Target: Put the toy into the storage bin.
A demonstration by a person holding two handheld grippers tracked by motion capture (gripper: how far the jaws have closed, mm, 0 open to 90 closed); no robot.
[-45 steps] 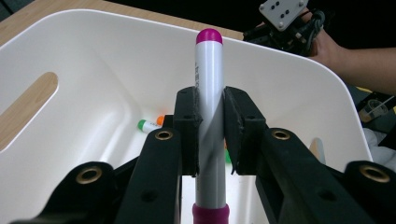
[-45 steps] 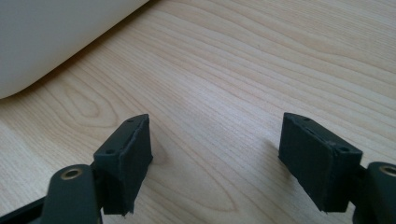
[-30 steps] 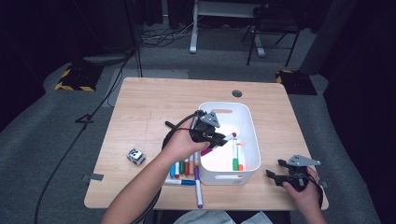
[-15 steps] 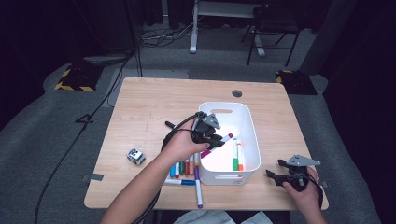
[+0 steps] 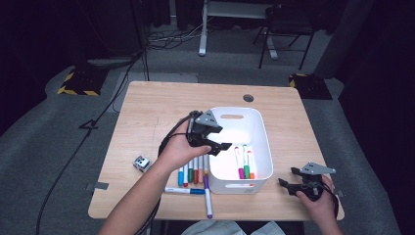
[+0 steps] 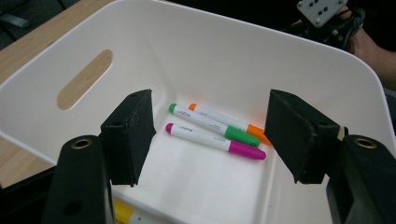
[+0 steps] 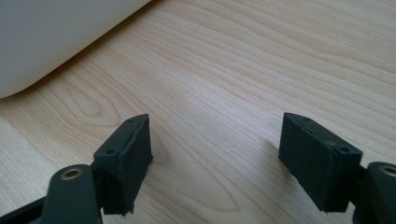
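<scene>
Three markers [image 5: 243, 163] lie in the white bin [image 5: 264, 147] at table centre in the high view; the left gripper [image 5: 218, 139], at nine o'clock on its rim, has just been opening, nothing between its jaws. Left gripper view: pink marker [image 6: 215, 141], green marker [image 6: 212, 125] and orange marker [image 6: 229, 122] rest side by side on the bin floor. Right gripper view: the right gripper [image 7: 215, 158] gapes empty over bare table [image 7: 243, 70].

**Counter and what is laid on it**

A light wooden counter [image 5: 161, 105] is seen, with a dark round port [image 5: 248, 98] set near its far edge. A white bin [image 5: 263, 147] is placed right of centre. A row of markers [image 5: 193, 174] is lined up just beside the bin's left wall; a blue marker [image 5: 185, 190] and a purple marker [image 5: 208, 198] are laid near the front edge. A small cube [image 5: 141, 163] is set further left.
</scene>
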